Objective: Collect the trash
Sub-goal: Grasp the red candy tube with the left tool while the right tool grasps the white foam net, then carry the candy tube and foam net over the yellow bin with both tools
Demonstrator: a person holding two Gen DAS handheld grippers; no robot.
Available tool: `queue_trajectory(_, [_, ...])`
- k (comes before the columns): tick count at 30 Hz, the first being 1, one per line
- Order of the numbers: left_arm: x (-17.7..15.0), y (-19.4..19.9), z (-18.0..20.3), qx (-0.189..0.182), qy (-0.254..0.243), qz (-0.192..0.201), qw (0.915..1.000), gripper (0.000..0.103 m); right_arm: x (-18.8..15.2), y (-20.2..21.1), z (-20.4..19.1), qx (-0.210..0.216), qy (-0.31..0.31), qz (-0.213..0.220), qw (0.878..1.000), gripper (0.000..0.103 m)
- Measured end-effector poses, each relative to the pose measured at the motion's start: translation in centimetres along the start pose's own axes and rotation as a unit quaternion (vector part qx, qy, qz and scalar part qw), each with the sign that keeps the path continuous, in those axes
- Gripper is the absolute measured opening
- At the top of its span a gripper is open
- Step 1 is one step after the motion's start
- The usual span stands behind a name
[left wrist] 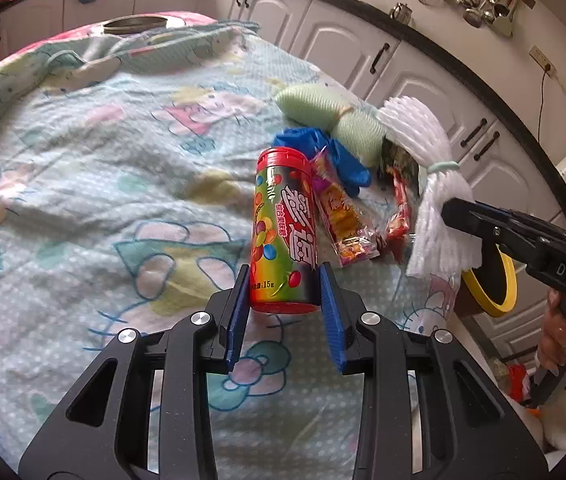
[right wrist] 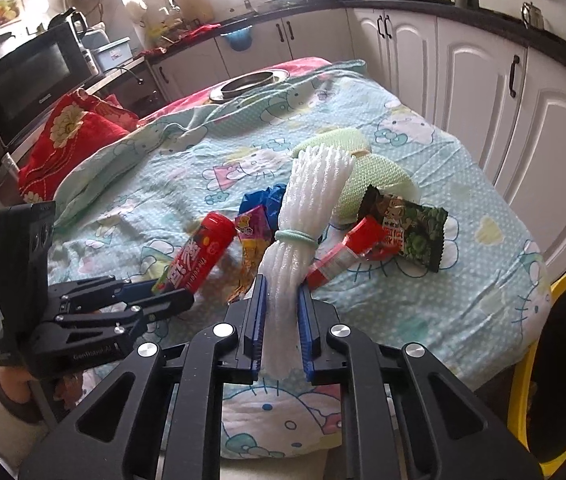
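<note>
Left wrist view: the left gripper (left wrist: 285, 280) points down at a slant over the cartoon-print blanket (left wrist: 83, 184), its blue ribbed pads clamped on the bottom of a glossy round candy tube (left wrist: 283, 224) with a red cap, lifted off the cloth. Right wrist view: the right gripper (right wrist: 281, 308) tilts down the same way, squeezing a white foam net bundle (right wrist: 303, 208), soft and ribbed, tied with a green band; crinkled wrappers (right wrist: 371, 244) lie just beside it on the blanket.
</note>
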State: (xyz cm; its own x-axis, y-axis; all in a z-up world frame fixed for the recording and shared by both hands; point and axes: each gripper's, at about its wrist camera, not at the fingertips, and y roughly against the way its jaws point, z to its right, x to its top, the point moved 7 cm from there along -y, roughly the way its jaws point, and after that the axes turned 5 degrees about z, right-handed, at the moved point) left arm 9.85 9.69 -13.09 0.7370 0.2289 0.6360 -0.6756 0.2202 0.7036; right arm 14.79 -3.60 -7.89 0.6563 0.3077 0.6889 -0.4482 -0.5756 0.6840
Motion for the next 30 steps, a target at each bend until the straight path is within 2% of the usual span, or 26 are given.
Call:
queue_trajectory(14, [2.6, 3.4, 1.0, 0.010, -0.011, 0.059, 0.9981, 0.026, 1.1, 3.1, 0.8, -0.017, 0.012, 0.042, 0.999, 0.014])
queue_trajectory(30, [5.2, 3.4, 6.5, -0.007, -0.049, 0.090, 0.9947, 0.026, 1.9, 7.0, 3.5, -0.035, 0.002, 0.084, 0.996, 0.014])
